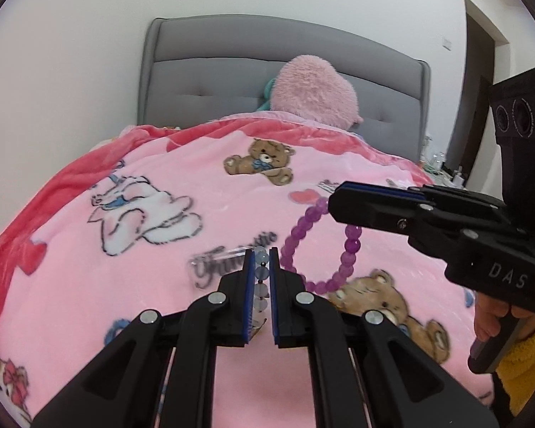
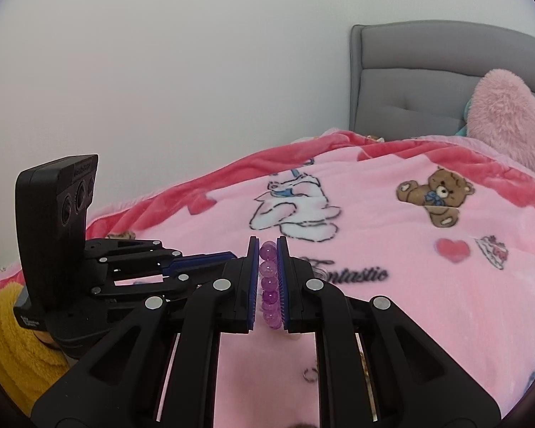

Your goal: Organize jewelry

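My left gripper (image 1: 262,255) is shut on a pale blue-white bead bracelet (image 1: 261,278), held above the pink blanket. My right gripper (image 2: 267,240) is shut on a purple bead bracelet (image 2: 269,281). In the left wrist view the right gripper (image 1: 333,199) reaches in from the right, and the purple bracelet (image 1: 303,230) hangs from it as a loop just right of my left fingertips. In the right wrist view the left gripper (image 2: 233,256) comes in from the left, its tips behind my right fingers. A clear acrylic piece (image 1: 221,255) lies on the blanket just left of the left fingertips.
A pink cartoon blanket (image 1: 196,164) covers the bed. A grey padded headboard (image 1: 214,71) and a fluffy pink heart pillow (image 1: 314,92) are at the far end. A small metal ring (image 2: 309,374) lies on the blanket under the right gripper. A doorway (image 1: 478,82) is at right.
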`<state>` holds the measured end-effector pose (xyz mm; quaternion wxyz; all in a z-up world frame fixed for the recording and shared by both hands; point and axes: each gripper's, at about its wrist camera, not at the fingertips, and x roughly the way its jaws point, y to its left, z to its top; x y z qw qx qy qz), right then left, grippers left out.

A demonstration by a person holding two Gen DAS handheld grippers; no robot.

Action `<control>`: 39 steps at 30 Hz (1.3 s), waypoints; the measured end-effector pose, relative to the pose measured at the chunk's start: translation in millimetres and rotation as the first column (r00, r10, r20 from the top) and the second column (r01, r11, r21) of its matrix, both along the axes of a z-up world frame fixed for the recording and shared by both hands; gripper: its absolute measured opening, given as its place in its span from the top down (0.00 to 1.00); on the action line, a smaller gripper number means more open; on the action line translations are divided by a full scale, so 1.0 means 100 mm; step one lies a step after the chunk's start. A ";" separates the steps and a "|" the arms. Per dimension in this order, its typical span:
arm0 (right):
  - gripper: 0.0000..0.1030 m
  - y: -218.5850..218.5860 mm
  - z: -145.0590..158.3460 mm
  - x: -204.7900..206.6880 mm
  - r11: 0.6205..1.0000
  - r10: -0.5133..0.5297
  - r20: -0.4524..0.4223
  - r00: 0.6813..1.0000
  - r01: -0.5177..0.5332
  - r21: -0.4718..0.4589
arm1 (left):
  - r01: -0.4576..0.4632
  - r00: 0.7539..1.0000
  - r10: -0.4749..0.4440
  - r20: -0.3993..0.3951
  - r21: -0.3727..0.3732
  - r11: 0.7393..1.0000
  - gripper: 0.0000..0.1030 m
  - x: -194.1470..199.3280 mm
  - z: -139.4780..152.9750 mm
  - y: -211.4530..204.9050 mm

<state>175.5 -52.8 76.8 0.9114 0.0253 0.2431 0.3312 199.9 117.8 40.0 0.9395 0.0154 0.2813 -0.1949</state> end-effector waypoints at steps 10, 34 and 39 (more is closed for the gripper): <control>0.91 0.16 -0.44 0.40 1.000 -0.006 -0.111 0.994 0.004 -0.013 | -0.055 0.997 0.054 -0.048 -0.018 0.998 0.93 0.46 -0.23 0.14; 0.90 0.31 -1.09 0.50 0.992 -0.026 -0.216 0.976 -0.001 -0.124 | -0.085 0.984 0.084 -0.157 0.000 0.996 0.93 0.54 -0.82 0.15; 0.89 0.30 -1.09 0.49 0.993 -0.018 -0.221 0.975 -0.008 -0.117 | -0.100 0.986 0.097 -0.137 -0.019 0.995 0.92 0.47 -0.84 0.17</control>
